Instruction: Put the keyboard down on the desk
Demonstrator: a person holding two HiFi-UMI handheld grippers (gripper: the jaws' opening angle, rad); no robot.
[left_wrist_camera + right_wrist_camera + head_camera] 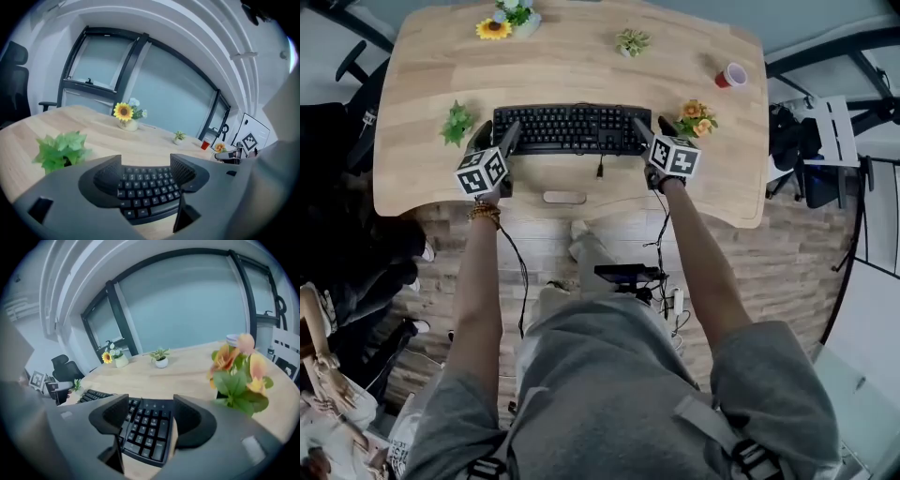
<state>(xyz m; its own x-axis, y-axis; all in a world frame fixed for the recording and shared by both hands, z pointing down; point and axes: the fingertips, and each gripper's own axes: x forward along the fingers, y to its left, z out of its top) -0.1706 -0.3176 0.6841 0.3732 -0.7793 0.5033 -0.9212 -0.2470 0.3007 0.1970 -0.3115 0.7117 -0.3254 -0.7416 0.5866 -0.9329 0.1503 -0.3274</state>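
Note:
A black keyboard (572, 128) lies flat on the wooden desk (572, 66), near its front edge. My left gripper (495, 136) is at the keyboard's left end and my right gripper (652, 127) at its right end. In the left gripper view the jaws of the left gripper (146, 171) stand wide apart, with the keyboard (147, 192) showing between and beyond them; the pads do not press on it. The right gripper (151, 413) is likewise open over the keyboard's (145, 427) number-pad end. Both grippers point down at a slant.
A small green plant (457, 123) stands just left of the keyboard and an orange flower pot (697, 117) just right of it. A sunflower pot (502, 21), a small plant (632, 41) and a red cup (731, 75) sit further back. A black chair (356, 84) is beyond the desk's left end.

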